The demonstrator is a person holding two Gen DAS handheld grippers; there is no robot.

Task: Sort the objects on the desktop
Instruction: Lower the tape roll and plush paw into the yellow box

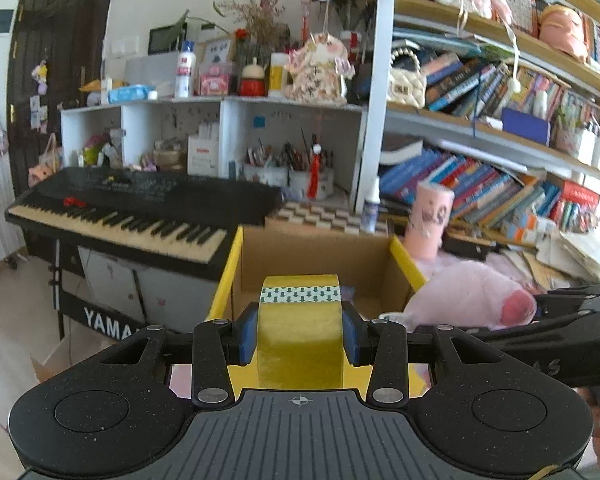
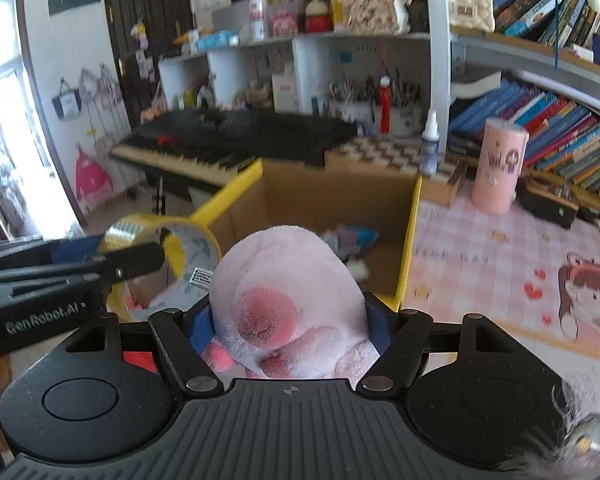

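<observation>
My left gripper is shut on a yellow tape roll and holds it upright over the near edge of an open cardboard box with yellow flaps. My right gripper is shut on a pink plush toy and holds it above the same box. In the left wrist view the plush toy and the right gripper sit to the right. In the right wrist view the tape roll and the left gripper sit to the left. Small items lie inside the box.
A black Yamaha keyboard stands left of the box. A pink cylinder and a small spray bottle stand on the pink checked desk mat to the right. Crowded bookshelves rise behind.
</observation>
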